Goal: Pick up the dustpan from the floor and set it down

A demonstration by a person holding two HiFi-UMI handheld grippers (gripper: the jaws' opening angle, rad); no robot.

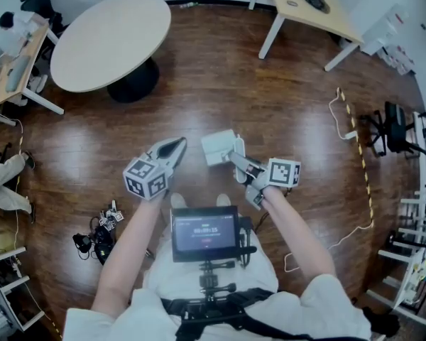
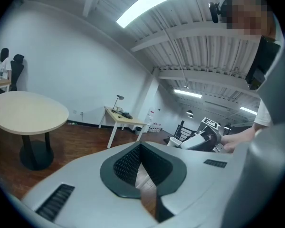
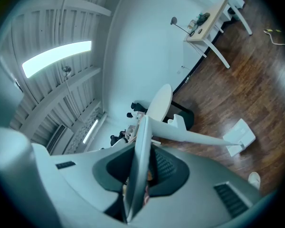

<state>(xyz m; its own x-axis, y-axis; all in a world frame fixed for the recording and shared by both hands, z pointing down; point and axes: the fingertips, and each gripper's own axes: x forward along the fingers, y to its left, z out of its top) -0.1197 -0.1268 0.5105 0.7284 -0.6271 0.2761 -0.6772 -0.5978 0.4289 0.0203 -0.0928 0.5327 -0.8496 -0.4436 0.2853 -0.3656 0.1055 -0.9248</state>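
Note:
The white dustpan (image 1: 216,148) hangs above the wooden floor, just ahead of me. My right gripper (image 1: 239,163) is shut on its handle. In the right gripper view the flat white handle (image 3: 141,156) stands on edge between the dark pads, and a long arm runs out to the pan (image 3: 240,137) over the floor. My left gripper (image 1: 176,146) is held beside the pan, a little to its left and apart from it. Its pads (image 2: 128,163) meet at the tips with nothing between them. The left gripper view shows the right gripper (image 2: 203,137) off to the right.
A round beige table (image 1: 110,41) stands at the far left and a rectangular desk (image 1: 309,6) at the far right. A striped cable (image 1: 362,169) trails over the floor on the right near a black chair (image 1: 394,130). Black gear (image 1: 99,236) lies at lower left.

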